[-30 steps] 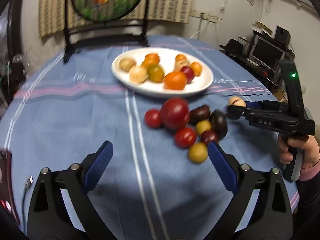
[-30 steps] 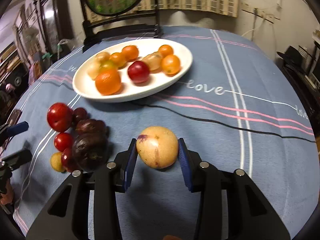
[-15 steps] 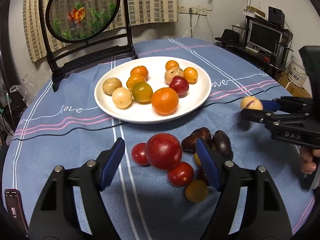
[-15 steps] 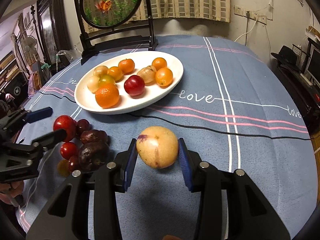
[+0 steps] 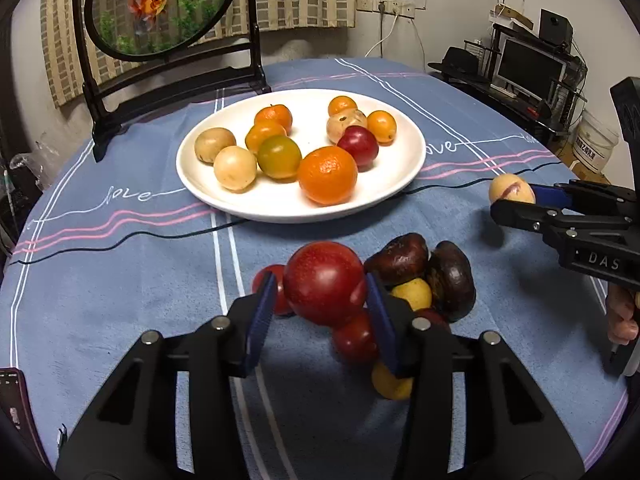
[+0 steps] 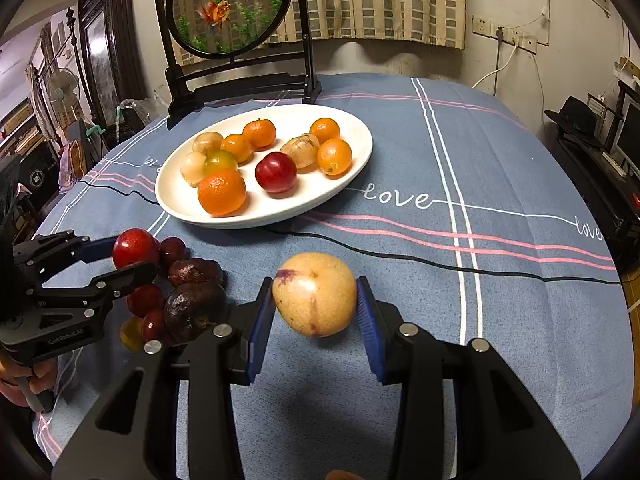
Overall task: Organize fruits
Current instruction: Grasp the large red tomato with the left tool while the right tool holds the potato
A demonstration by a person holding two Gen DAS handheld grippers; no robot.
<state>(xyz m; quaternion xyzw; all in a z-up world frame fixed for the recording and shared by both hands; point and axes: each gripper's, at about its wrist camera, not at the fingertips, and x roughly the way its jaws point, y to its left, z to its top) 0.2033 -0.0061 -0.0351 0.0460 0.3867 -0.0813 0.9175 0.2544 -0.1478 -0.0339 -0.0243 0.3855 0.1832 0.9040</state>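
My left gripper (image 5: pixel 320 280) has its jaws closing around a big red fruit (image 5: pixel 324 282) at the front of a pile on the blue tablecloth, and both blue pads touch its sides. The pile also holds dark purple fruits (image 5: pixel 396 258), small red ones (image 5: pixel 354 340) and yellow ones (image 5: pixel 390 384). From the right wrist the left gripper (image 6: pixel 130 258) and the red fruit (image 6: pixel 134 246) appear at the left. My right gripper (image 6: pixel 315 284) is shut on a yellow fruit with purple streaks (image 6: pixel 316 294), held above the cloth to the pile's right. A white plate (image 5: pixel 400 184) behind holds several fruits.
A round fish-painting screen on a black stand (image 5: pixel 160 4) rises behind the plate at the table's far edge. A dark flat thing (image 5: pixel 12 400) lies at the near left edge. A person's hand (image 5: pixel 622 316) grips the right handle. Shelves and a monitor (image 5: pixel 528 68) stand beyond the right edge.
The left gripper came forward over the pile and its jaws narrowed from wide apart to either side of the big red fruit. The right gripper kept still with the yellow fruit.
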